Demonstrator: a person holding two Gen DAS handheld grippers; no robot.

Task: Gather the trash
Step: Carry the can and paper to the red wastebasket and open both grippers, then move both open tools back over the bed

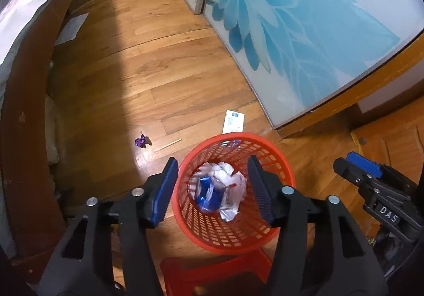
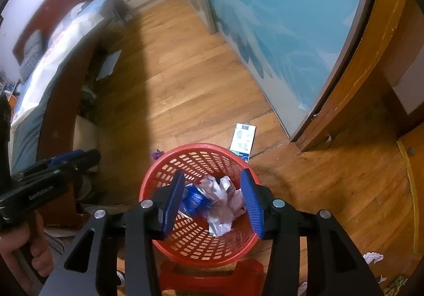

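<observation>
Both tools hang over the red basket [image 1: 233,190], aimed steeply down. The left tool [image 1: 213,190] and right tool [image 2: 216,203] are each partly open with nothing gripped. Crumpled wrappers [image 2: 220,203] already sit inside the basket. Still on the floor: a purple wrapper [image 1: 141,141], a thin stick [image 1: 169,144] and a flat carton [image 2: 243,141] at the far rim. Risk I'd guess: clipping the rim tips the light basket and spills everything.

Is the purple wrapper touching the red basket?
Apart. In the left wrist view, bare floor separates the purple wrapper from the red basket.
</observation>
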